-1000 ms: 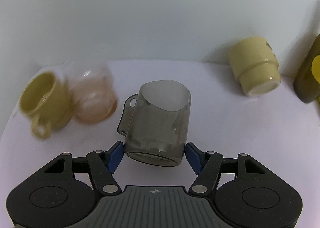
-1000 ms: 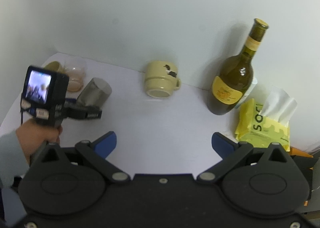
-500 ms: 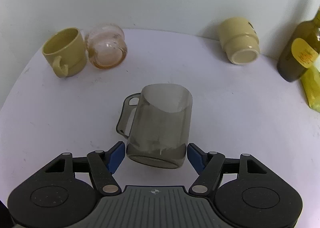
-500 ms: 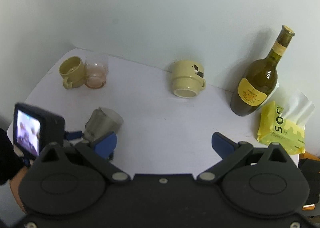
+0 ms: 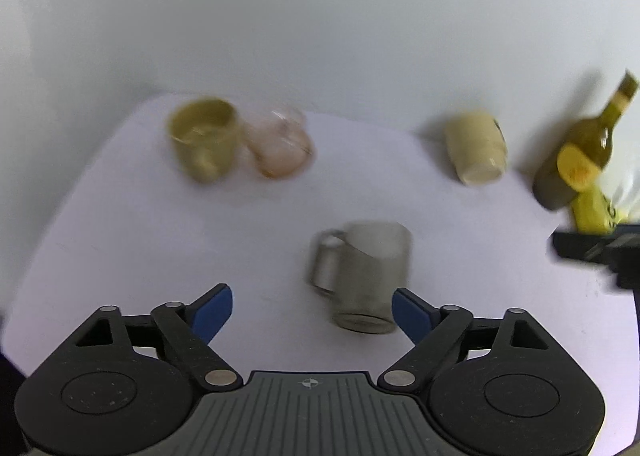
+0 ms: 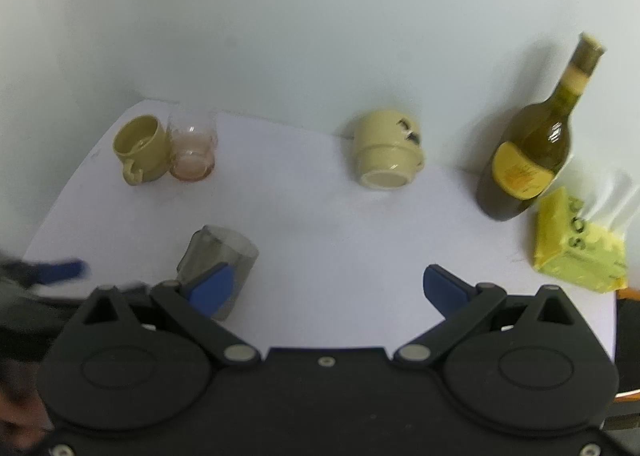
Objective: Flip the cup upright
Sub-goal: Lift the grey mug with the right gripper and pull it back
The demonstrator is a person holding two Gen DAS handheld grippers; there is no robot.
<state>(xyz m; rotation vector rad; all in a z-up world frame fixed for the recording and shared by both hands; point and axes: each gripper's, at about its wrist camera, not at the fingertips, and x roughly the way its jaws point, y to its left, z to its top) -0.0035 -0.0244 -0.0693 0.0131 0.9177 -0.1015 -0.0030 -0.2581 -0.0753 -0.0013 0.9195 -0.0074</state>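
A smoky grey translucent cup with a handle (image 5: 362, 276) stands upright on the white table (image 5: 120, 216), handle to the left. My left gripper (image 5: 312, 310) is open; the cup sits just ahead of its right finger, free of both pads. In the right wrist view the same cup (image 6: 218, 256) is at the lower left, partly behind my left finger. My right gripper (image 6: 326, 290) is open and empty above the table's front.
An olive mug (image 6: 140, 154) and a pinkish glass (image 6: 192, 154) stand at the back left. A cream mug (image 6: 386, 160) lies upside down at the back. A wine bottle (image 6: 532, 152) and a yellow tissue pack (image 6: 576, 248) are at the right.
My left gripper has opened and let go of the grey cup, which now stands on the table. The gripper has drawn back and left. The right gripper has shifted slightly.
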